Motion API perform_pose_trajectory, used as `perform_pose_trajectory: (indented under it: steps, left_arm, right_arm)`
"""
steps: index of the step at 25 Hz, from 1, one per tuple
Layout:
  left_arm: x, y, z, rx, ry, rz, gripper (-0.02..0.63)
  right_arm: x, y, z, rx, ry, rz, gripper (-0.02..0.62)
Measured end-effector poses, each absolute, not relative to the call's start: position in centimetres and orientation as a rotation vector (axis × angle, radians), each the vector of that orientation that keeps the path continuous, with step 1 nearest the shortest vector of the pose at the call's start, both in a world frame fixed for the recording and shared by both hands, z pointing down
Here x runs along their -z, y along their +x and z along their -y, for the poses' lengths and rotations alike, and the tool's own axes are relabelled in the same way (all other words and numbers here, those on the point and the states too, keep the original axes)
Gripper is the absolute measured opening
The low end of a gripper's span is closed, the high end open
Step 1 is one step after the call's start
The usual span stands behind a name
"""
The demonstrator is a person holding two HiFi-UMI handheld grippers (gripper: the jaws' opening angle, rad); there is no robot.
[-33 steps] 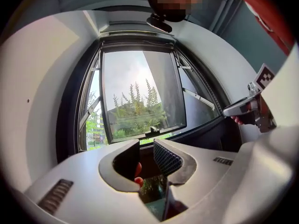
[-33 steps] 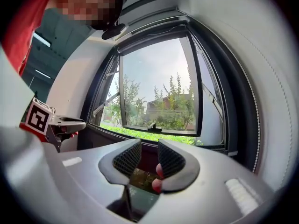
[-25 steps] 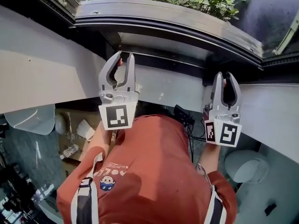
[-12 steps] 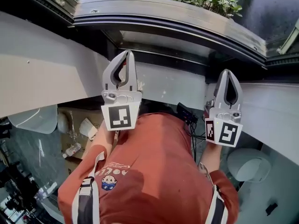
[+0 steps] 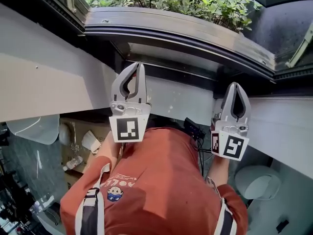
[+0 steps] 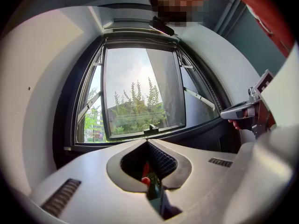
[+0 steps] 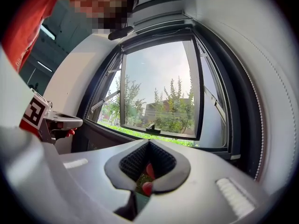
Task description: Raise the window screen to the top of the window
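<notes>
left tongs [image 5: 139,65] and right tongs [image 5: 234,85] closed, empty, before dark-framed window [image 6: 140,97] in white wall [image 5: 44,77].

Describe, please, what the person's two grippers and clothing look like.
Both the left gripper and the right gripper are pale grey plastic with two curved jaws, lined inside with dark ribbed padding. Each carries a white cube printed with black square markers. The person wears a rust-red shirt with a small cartoon print and dark shoulder straps.
</notes>
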State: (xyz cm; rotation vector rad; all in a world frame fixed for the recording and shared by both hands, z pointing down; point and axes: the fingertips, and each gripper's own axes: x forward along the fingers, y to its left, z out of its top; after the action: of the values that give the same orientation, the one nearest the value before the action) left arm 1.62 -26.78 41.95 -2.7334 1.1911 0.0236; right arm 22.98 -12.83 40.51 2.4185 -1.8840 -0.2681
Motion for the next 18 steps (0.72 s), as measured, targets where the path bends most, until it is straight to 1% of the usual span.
perform_pose_trajectory:
  steps: [18]
  left_arm:
    - [-42.0,1.63,26.59,-0.046,-2.742,-1.194,0.005]
  right_arm:
    - [-40.47,23.04,12.81,0.3,2.404,1.852,0.009]
